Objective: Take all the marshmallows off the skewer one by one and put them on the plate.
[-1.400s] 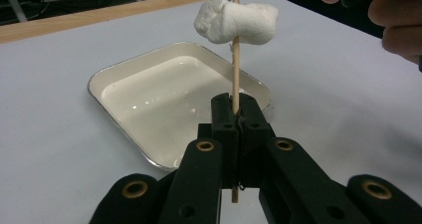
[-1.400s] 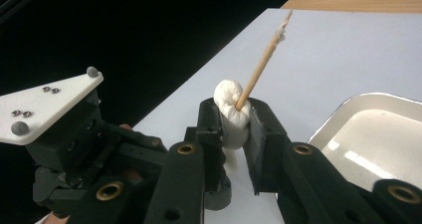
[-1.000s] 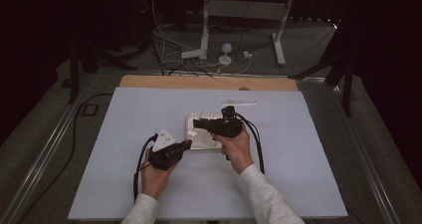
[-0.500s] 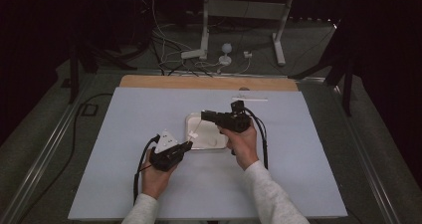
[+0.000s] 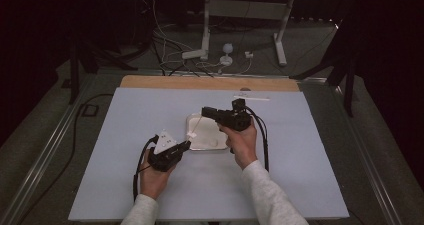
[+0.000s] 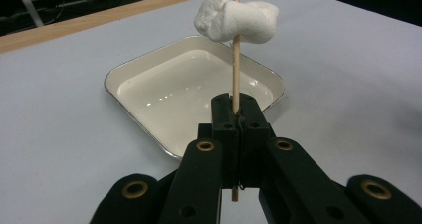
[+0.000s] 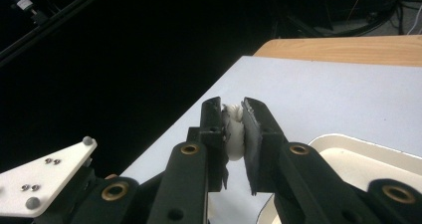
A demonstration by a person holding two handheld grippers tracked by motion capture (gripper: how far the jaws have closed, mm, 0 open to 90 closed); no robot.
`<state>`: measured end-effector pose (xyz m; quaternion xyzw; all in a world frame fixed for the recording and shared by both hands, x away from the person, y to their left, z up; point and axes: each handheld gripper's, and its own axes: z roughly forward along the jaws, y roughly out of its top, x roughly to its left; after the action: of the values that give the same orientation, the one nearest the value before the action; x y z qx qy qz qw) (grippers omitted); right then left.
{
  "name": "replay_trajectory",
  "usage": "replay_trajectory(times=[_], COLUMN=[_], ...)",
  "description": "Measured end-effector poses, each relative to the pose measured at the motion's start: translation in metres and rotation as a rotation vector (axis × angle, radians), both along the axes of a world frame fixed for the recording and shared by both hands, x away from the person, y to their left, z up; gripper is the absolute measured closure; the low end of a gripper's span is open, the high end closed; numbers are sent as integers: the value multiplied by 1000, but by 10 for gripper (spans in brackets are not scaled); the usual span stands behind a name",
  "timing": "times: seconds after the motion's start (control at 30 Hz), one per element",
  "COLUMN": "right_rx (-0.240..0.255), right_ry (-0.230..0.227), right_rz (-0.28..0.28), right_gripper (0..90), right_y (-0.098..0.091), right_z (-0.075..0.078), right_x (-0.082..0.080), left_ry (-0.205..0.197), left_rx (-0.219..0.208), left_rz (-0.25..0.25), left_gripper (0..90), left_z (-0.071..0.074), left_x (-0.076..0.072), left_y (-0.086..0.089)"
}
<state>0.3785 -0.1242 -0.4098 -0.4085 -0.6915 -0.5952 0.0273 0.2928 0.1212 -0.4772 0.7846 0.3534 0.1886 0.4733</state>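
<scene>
Skewer [image 6: 236, 59] upright in L claw [image 6: 235, 115]; R claw [image 7: 234, 129] level, squeezing marshmallow [image 7: 234, 132].

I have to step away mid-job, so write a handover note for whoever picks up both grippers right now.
Left gripper: shut on the wooden skewer, upright over the white tray.
Right gripper: shut on a loose marshmallow, above the tray's far side in the high view.
Done: one marshmallow on the skewer.
Left: probably threading the held marshmallow onto the skewer. The tray looks empty.
</scene>
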Motion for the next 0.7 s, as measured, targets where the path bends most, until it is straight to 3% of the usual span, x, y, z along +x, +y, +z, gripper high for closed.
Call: replay_trajectory(times=[0.7], right_rx=[-57], right_ry=[-40], right_rz=[-62], right_gripper=[858], right_y=[-1], right_z=[-1], right_x=[2], left_ry=[-7], left_rx=[31], left_rz=[3], left_gripper=[900], left_z=[-1], left_x=[0], left_y=[3])
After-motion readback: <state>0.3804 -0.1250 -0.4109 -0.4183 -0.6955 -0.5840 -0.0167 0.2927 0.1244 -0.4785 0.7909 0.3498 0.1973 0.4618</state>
